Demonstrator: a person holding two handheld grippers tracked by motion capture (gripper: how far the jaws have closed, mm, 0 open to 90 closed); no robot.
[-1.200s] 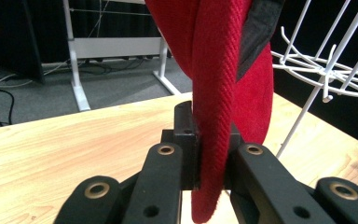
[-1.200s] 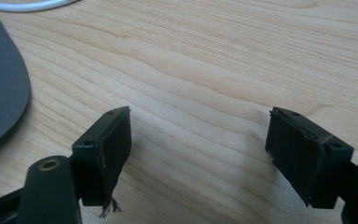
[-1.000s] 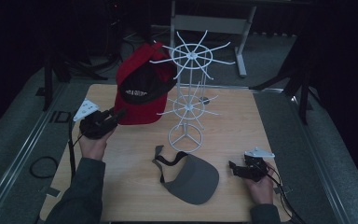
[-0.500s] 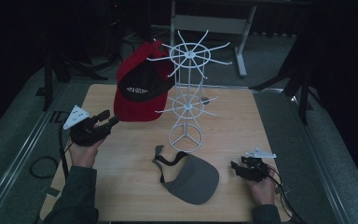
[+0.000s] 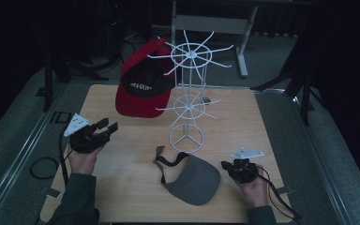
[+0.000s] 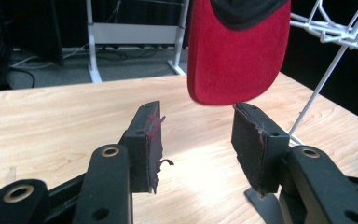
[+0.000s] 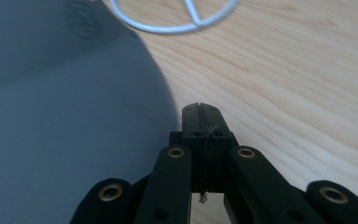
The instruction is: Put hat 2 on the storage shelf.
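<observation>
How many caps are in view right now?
2: the red cap hangs on the white wire rack; the grey cap lies on the table near the rack's base.

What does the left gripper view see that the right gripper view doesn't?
Left gripper view alone: the red fabric baseball cap's brim hanging above the open left tool, plus the white wire hat rack's upper arms. Right gripper view alone: the grey fabric sun visor beside the shut right tool, and the rack's round base ring. Both see the light wooden table.
</observation>
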